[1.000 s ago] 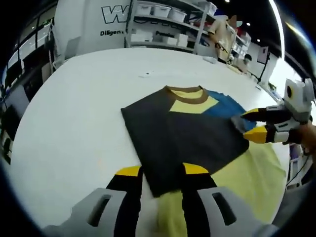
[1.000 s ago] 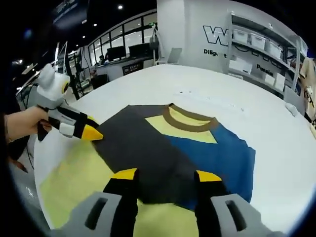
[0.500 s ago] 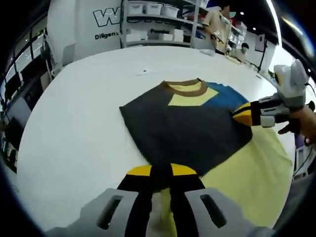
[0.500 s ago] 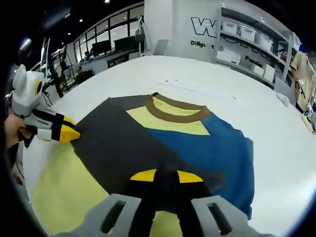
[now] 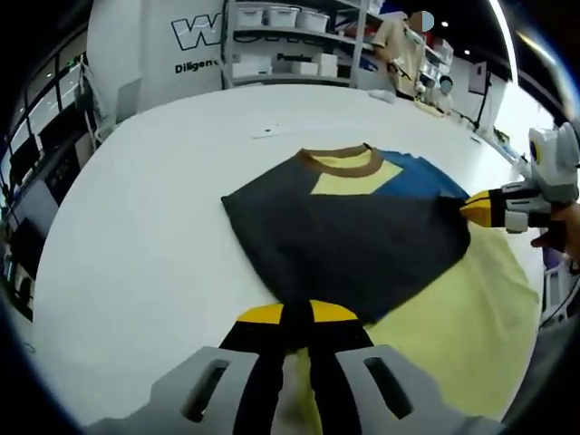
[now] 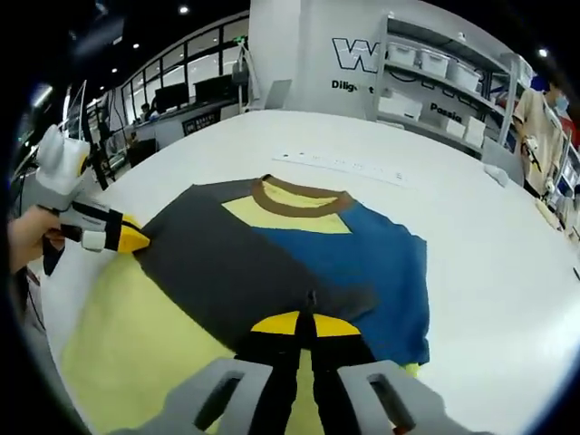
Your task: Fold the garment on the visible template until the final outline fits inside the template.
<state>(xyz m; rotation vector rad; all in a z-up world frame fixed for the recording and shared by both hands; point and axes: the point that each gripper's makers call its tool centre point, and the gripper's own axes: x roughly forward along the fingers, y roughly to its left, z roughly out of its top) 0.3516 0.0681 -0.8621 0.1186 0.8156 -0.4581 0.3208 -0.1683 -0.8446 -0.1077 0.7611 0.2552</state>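
Observation:
A garment (image 5: 353, 236) lies flat on the white table (image 5: 145, 208). It has a brown collar (image 5: 340, 161), a blue part and a dark grey panel folded across it. A pale yellow part (image 5: 453, 317) spreads toward me. My left gripper (image 5: 296, 317) is shut on the dark panel's near corner. My right gripper (image 5: 467, 208) pinches the panel's right corner. In the right gripper view, that gripper (image 6: 297, 323) is shut on the dark cloth (image 6: 236, 263). The left gripper (image 6: 140, 240) holds the far left corner there.
Storage shelves (image 5: 299, 36) with white bins stand behind the table beside a white wall with lettering. A person (image 6: 539, 118) stands at the far right. A hand (image 6: 27, 237) holds the left gripper. Desks with monitors (image 6: 195, 91) line the back left.
Both grippers went from open over the dark panel's edge to shut on it. Since then the right gripper has drawn its corner outward, stretching the panel flatter.

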